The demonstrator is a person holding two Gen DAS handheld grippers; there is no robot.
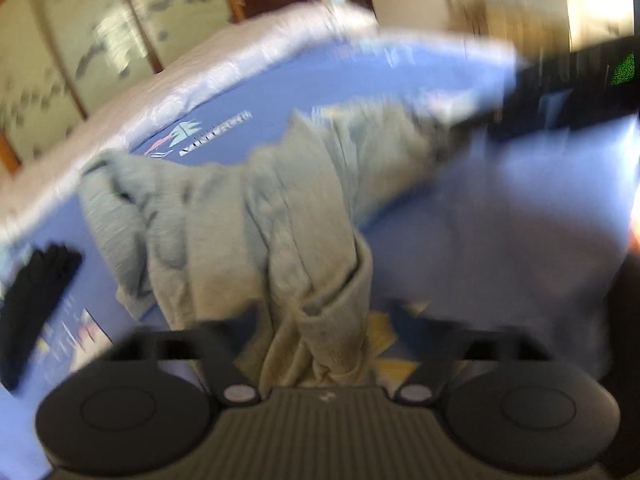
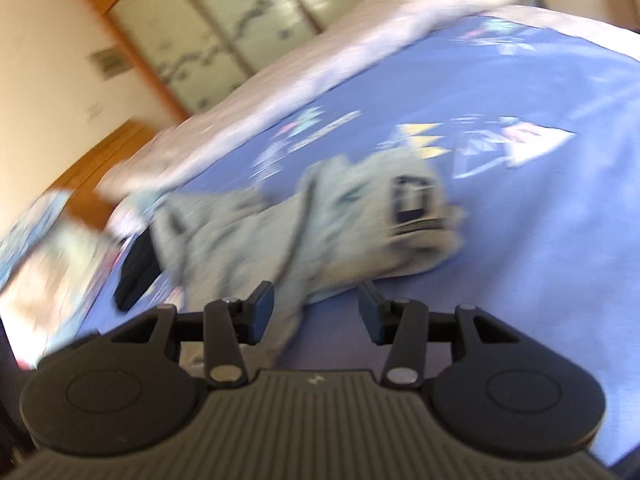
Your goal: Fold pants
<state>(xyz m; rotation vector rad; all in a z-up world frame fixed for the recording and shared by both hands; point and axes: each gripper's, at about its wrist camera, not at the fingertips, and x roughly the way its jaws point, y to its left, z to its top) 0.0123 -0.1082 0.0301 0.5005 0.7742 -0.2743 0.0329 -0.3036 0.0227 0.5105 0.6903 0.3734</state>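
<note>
Grey pants (image 1: 224,216) lie crumpled on a blue printed bed sheet (image 1: 500,216). My left gripper (image 1: 320,344) is shut on a bunched part of the pants, which rises from the bed into its jaws. In the right wrist view the pants (image 2: 320,224) lie ahead, with a dark rectangular patch (image 2: 412,198) on them. My right gripper (image 2: 316,312) is open and empty, just above the sheet (image 2: 540,240) at the near edge of the pants. The right gripper's dark body (image 1: 568,88) shows at the far right of the left wrist view. Both views are motion-blurred.
A black garment (image 1: 32,300) lies on the sheet left of the pants; it also shows in the right wrist view (image 2: 136,268). A pale quilt (image 2: 320,60) runs along the bed's far edge. Wooden-framed wardrobe doors (image 2: 224,32) stand behind.
</note>
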